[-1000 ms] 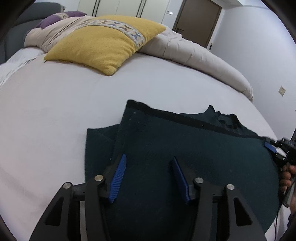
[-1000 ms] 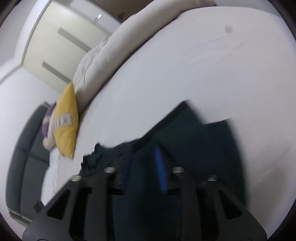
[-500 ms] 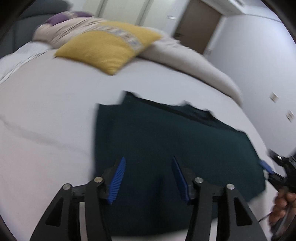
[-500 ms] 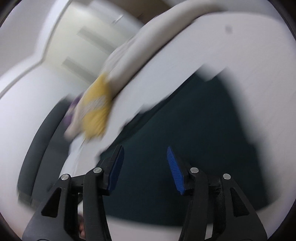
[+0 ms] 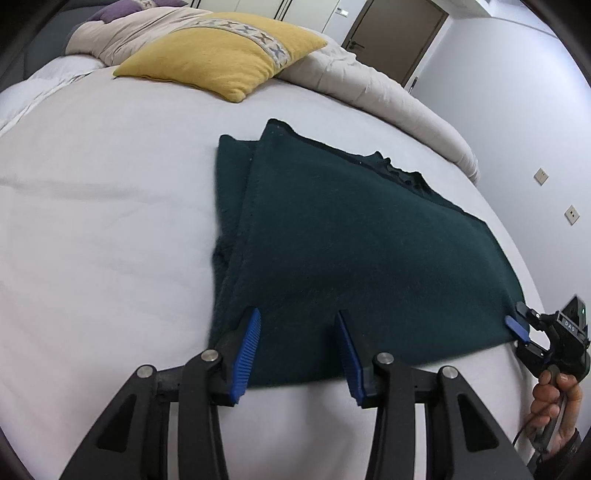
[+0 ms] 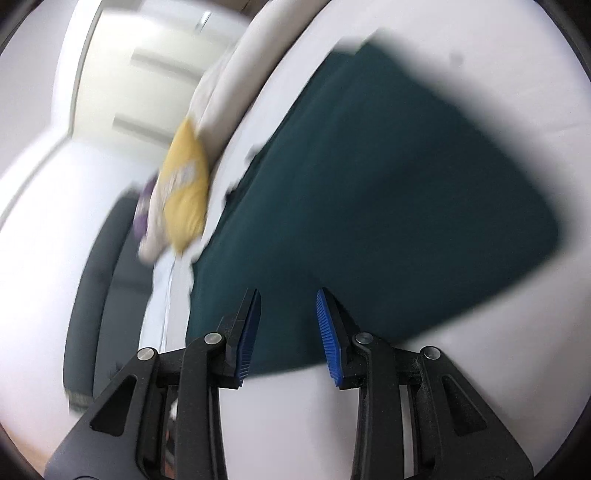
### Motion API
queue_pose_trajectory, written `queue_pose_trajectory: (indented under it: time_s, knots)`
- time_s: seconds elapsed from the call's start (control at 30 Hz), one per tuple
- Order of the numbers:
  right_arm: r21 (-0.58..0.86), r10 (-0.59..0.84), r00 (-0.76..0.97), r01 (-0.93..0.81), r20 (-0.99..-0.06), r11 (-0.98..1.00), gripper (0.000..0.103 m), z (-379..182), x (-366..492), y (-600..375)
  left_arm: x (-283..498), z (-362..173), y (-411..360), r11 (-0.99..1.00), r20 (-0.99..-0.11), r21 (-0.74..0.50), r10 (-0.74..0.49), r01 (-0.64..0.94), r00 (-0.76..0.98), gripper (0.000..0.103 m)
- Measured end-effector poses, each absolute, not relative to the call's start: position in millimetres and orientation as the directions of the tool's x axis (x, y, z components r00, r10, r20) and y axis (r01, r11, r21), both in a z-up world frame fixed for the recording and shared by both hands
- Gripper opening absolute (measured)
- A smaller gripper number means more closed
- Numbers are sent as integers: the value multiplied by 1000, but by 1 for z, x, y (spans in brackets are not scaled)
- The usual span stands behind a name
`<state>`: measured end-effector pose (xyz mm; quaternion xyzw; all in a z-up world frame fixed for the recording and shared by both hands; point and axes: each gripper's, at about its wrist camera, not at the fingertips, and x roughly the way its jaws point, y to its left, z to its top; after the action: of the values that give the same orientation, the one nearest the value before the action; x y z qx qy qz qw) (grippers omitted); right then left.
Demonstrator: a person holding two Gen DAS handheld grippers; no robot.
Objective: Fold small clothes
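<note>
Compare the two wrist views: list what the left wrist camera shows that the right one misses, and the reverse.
Left wrist only: the brown door, wall sockets, the right gripper at the garment's corner, and the hand holding it.

Right wrist only: the cream wardrobe doors and the dark sofa, both blurred.

Both: the folded dark green garment lying flat on the white bed, the yellow pillow, the beige duvet. Each camera's own gripper is open.

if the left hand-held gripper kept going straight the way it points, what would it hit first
Most likely the dark green garment lying folded on the white bed. The left hand-held gripper angles down at the garment's near edge, jaws open with nothing between them. Depth is unclear, so it may first meet the sheet.
</note>
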<state>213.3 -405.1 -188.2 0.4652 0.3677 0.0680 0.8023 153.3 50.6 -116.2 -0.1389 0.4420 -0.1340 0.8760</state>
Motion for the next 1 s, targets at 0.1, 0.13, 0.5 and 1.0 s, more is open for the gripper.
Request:
queue_pose_trajectory:
  time_s: [0.1, 0.13, 0.5, 1.0]
  knots:
    - [779, 323, 774, 323, -544, 538, 32, -182, 180, -446, 145, -114, 57, 922, -734, -375, -360, 98, 576, 45]
    - [772, 283, 784, 352, -552, 529, 32, -180, 169, -456, 141, -112, 59, 920, -733, -379, -363, 97, 575, 45]
    - [717, 258, 795, 288, -549, 635, 47, -141, 145, -411, 131, -94, 116, 881, -700, -471, -355, -28, 620, 70]
    - [738, 544, 653, 32, -526, 675, 48, -109, 234, -297, 217, -132, 111, 709, -663, -697, -581, -107, 472, 51]
